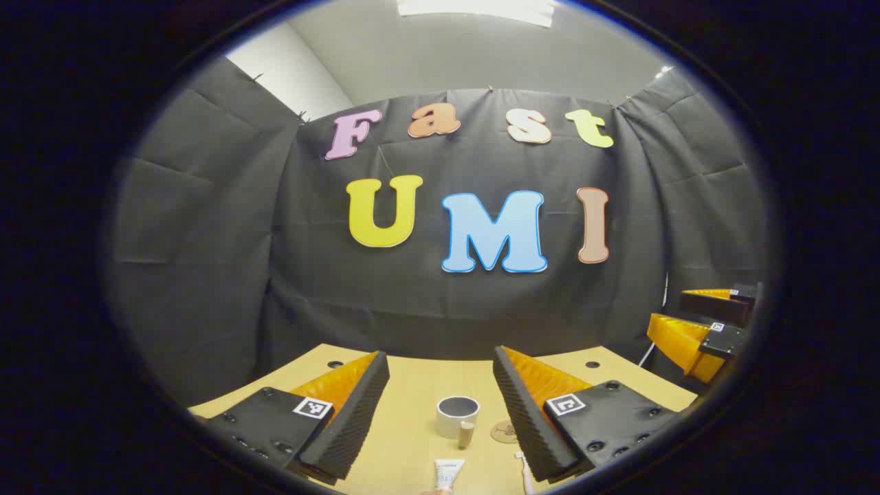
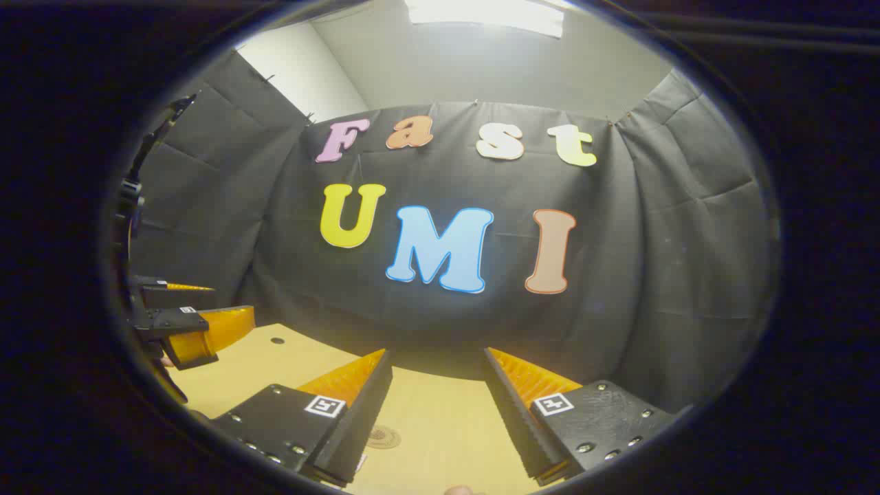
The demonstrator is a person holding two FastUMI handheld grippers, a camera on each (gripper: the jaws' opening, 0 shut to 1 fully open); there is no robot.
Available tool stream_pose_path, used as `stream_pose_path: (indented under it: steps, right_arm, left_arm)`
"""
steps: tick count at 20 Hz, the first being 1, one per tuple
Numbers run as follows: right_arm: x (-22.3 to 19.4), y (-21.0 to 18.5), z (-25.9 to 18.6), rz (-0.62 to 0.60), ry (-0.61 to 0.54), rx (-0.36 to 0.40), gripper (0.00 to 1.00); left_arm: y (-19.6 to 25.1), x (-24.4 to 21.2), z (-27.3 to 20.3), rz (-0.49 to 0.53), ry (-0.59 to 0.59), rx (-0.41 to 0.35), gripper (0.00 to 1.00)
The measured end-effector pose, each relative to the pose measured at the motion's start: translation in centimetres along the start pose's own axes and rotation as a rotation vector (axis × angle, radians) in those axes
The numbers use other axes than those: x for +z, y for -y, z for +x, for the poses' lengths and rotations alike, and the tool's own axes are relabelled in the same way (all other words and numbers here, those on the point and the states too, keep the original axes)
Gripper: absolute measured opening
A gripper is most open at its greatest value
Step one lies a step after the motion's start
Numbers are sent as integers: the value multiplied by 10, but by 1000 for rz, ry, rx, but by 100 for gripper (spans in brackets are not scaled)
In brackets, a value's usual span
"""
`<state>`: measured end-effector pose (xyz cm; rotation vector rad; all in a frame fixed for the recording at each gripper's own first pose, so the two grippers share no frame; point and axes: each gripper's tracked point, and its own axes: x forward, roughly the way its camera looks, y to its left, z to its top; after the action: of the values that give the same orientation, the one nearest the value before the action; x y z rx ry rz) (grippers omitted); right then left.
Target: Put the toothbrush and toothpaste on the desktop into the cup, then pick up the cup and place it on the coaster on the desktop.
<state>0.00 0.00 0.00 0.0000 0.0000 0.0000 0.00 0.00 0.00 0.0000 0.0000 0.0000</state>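
Note:
In the left gripper view a white cup (image 1: 457, 416) with a dark inside stands upright on the wooden desktop (image 1: 412, 399), between the fingers of my left gripper (image 1: 440, 385), which is open and held above the desk. A white toothpaste tube (image 1: 447, 474) lies in front of the cup, and a toothbrush (image 1: 525, 474) lies to its right, partly hidden by the right finger. A round brown coaster (image 1: 505, 432) lies just right of the cup. In the right gripper view my right gripper (image 2: 438, 381) is open over the desktop (image 2: 440, 426), with the coaster (image 2: 383, 436) below its left finger.
The right gripper (image 1: 701, 326) shows at the far right of the left gripper view, and the left gripper (image 2: 189, 326) at the far left of the right gripper view. Small dark holes (image 1: 335, 364) mark the desktop's back. The black cloth wall (image 1: 440, 289) closes the far side.

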Motion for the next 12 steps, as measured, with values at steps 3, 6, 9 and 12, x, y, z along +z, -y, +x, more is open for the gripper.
stream_pose_path:
  steps: [3,6,9,12]
  right_arm:
    - [-6,6,5,9,-24,-11,84]
    - [-17,13,13,38,-61,-54,84]
    - [-25,9,20,59,-96,-64,84]
    - [-22,8,26,56,-91,-86,84]
  left_arm:
    - [-3,-3,12,-13,-8,5,96]
    - [-4,-11,30,-32,-38,-16,96]
    - [-11,-18,42,-33,-62,-19,96]
    - [-12,-16,50,-19,-58,-34,96]
